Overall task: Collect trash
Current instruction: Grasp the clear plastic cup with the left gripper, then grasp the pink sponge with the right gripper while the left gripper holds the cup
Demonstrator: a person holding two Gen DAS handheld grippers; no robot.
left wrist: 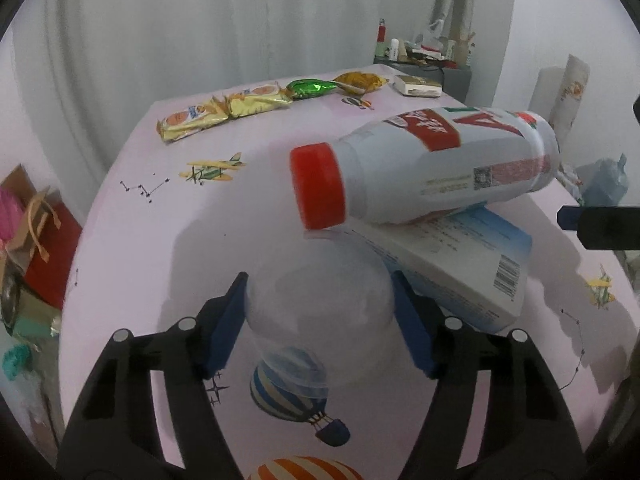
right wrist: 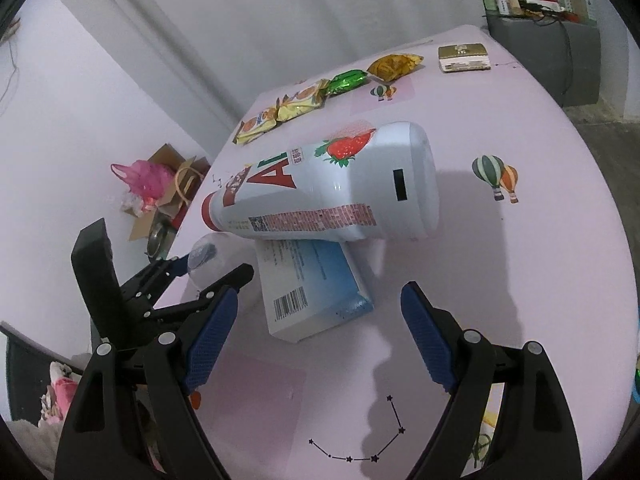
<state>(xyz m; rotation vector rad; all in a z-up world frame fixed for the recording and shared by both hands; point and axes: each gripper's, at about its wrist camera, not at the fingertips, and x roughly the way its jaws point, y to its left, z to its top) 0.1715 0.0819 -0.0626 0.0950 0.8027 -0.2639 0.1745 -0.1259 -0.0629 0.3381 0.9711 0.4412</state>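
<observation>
My left gripper (left wrist: 320,300) is shut on a clear plastic cup (left wrist: 320,308), its blue pads against both sides; it also shows in the right wrist view (right wrist: 208,264). A white bottle with a red cap (left wrist: 432,164) lies on its side across a blue-and-white carton (left wrist: 460,272), just beyond the cup. In the right wrist view the bottle (right wrist: 332,192) and the carton (right wrist: 312,288) lie ahead of my right gripper (right wrist: 320,312), which is open and empty above the pink table (right wrist: 520,240).
Yellow snack packets (left wrist: 216,114), a green wrapper (left wrist: 310,88), a gold wrapper (left wrist: 360,80) and a small box (left wrist: 418,86) line the table's far edge. Bags and a cardboard box (right wrist: 160,188) sit on the floor left. A grey cabinet (right wrist: 548,52) stands behind.
</observation>
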